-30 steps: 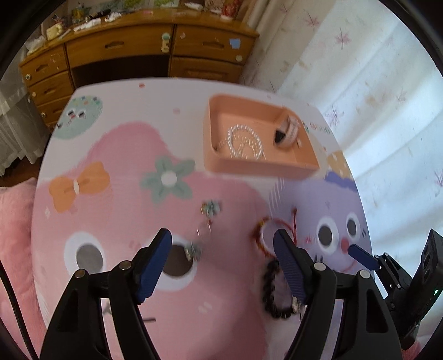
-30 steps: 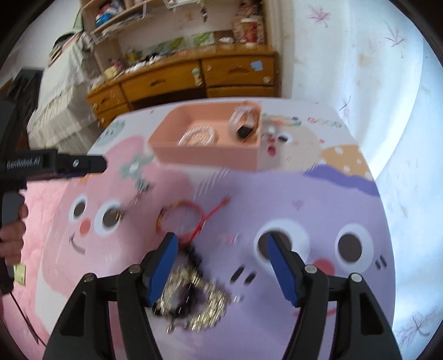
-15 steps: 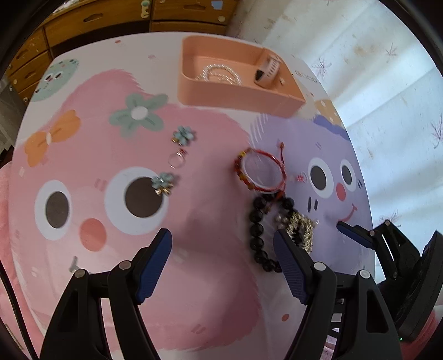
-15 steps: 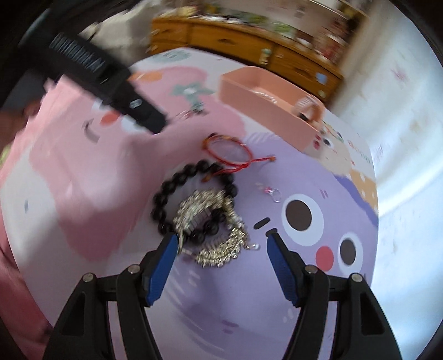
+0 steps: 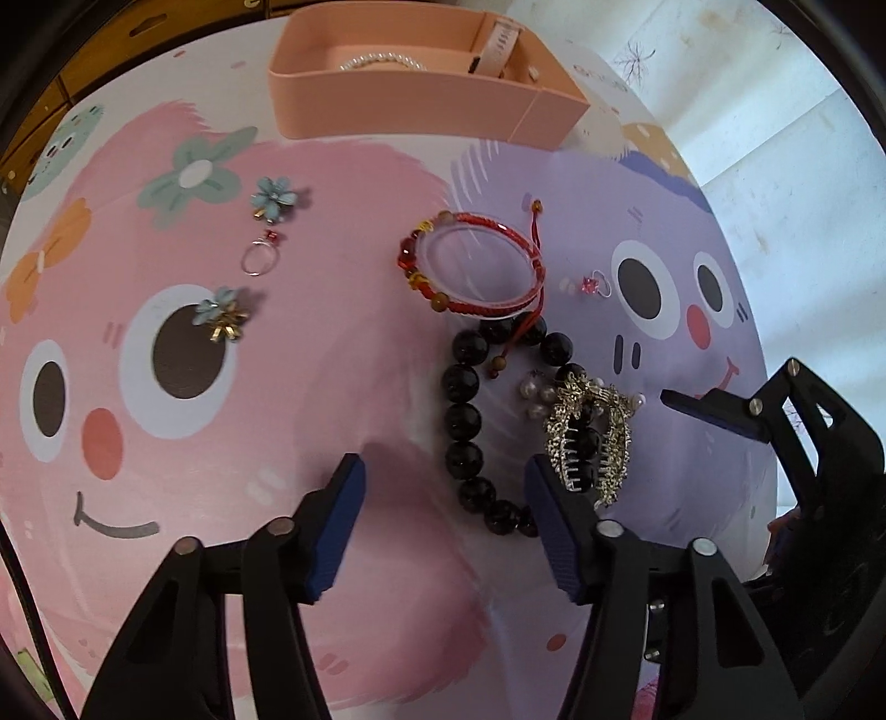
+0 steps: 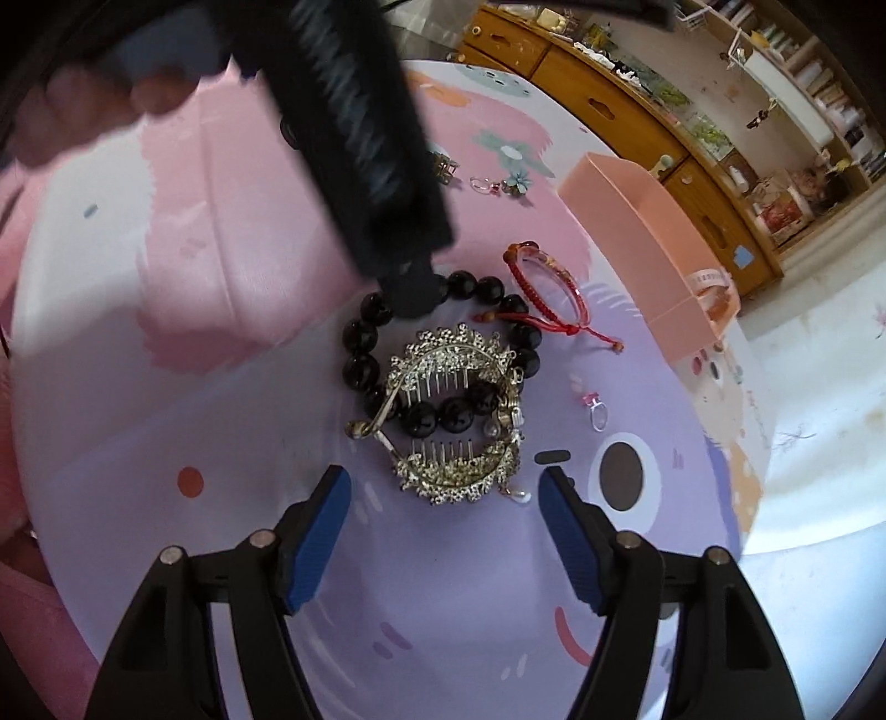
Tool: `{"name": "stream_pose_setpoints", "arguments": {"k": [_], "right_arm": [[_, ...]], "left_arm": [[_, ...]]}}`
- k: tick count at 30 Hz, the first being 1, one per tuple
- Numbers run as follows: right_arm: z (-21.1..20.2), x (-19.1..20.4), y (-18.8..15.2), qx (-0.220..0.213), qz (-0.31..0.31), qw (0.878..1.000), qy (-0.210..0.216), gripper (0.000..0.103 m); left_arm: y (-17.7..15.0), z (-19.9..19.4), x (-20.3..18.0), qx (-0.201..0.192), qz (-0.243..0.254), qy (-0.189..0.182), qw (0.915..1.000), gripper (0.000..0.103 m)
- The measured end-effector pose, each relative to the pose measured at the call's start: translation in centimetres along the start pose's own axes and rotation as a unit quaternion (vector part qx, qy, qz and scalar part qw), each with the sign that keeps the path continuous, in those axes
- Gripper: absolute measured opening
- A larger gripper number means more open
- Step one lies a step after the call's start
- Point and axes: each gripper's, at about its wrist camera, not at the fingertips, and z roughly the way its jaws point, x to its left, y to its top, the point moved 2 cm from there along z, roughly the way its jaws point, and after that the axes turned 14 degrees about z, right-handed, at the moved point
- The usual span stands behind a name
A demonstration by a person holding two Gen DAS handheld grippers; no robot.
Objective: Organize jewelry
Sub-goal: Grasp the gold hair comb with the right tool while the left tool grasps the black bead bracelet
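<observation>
We hold our left gripper [image 5: 443, 520] low over the cartoon-printed pink and purple table mat [image 5: 232, 443], its blue-padded jaws spread wide and empty, one on either side of the near end of the black round-bead bracelet [image 5: 468, 421], which suggests we mean to take that piece. Our right gripper [image 6: 446, 526] is likewise released and carries nothing, its jaws framing the gold rhinestone hair claw [image 6: 459, 421], whose teeth straddle the bracelet's beads; the two pieces are tangled, so lifting one may drag the other. The red woven cord bangle with amber beads [image 5: 476, 266] lies just beyond, its tassel cord trailing onto the black beads. Well apart on the pink side sit two blue flower earrings [image 5: 274, 196] and a thin silver ring with a red stone [image 5: 260, 257]; a small pink-stone ring [image 5: 595, 283] rests near the bangle. The salmon-pink rectangular tray [image 5: 410, 97] at the far edge already holds a white pearl strand [image 5: 382, 58] and a pale pink watch strap [image 5: 501, 44], so we judge it the destination.
</observation>
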Motion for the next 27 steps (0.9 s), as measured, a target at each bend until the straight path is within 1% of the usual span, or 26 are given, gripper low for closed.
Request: {"name": "stream_pose_setpoints", "arguments": {"k": [2,5,7,8,10,13,17,20,21,22,23,25,26,27], "right_arm": [[0.3,-0.5,-0.1,0.000,0.007,1.000,0.024,0.077],[0.8,-0.9,0.0,-0.009,0.015,0.999,0.048,0.079],[1.1,-1.3,0.1,-0.012,0.024,0.997,0.067,0.079],[1.3,-1.5,0.2,-0.013,0.027,0.997,0.074,0.079],[1.5,-1.7,0.3,-0.018,0.029,0.995,0.090,0.079],[1.8,-1.8,0.6,-0.028,0.026,0.993,0.108,0.078],[2.0,-2.1,1.0,-0.036,0.022,0.992,0.117,0.078],[2.2,-2.2,1.2,-0.039,0.023,0.991,0.124,0.078],[2.3,-2.2,1.3,-0.041,0.023,0.991,0.128,0.077],[2.3,-2.2,1.4,-0.043,0.023,0.990,0.129,0.077],[2.3,-2.3,1.3,-0.045,0.023,0.990,0.130,0.077],[2.3,-2.4,1.4,-0.049,0.025,0.990,0.133,0.071],[2.2,-2.5,1.2,-0.050,0.030,0.989,0.136,0.064],[2.2,-2.6,1.2,-0.045,0.039,0.988,0.140,0.062]], "left_arm": [[0.3,0.1,-0.3,0.000,0.004,0.012,0.9999,0.055],[0.6,0.1,-0.6,-0.001,0.005,0.019,0.9998,0.048],[0.8,0.2,-0.7,-0.001,0.006,0.026,0.9996,0.040],[0.9,0.2,-0.7,-0.001,0.007,0.033,0.9994,0.038],[1.2,0.3,-0.8,-0.002,0.005,0.039,0.9992,0.036],[1.3,0.2,-0.8,-0.008,-0.002,0.046,0.9989,0.036],[1.8,0.4,-1.5,-0.007,0.017,0.069,0.9974,0.035],[2.0,0.4,-1.6,-0.012,0.020,0.082,0.9963,0.023],[2.1,0.4,-1.5,-0.015,0.017,0.082,0.9964,0.016],[2.1,0.3,-1.3,-0.018,0.011,0.078,0.9967,0.013],[2.0,0.3,-1.2,-0.021,0.006,0.074,0.9970,0.013],[1.9,0.1,-0.8,-0.032,-0.003,0.069,0.9971,0.013],[1.9,-0.1,-0.7,-0.037,-0.002,0.073,0.9966,0.013],[1.9,-0.2,-0.6,-0.040,0.000,0.076,0.9963,0.013]]}}
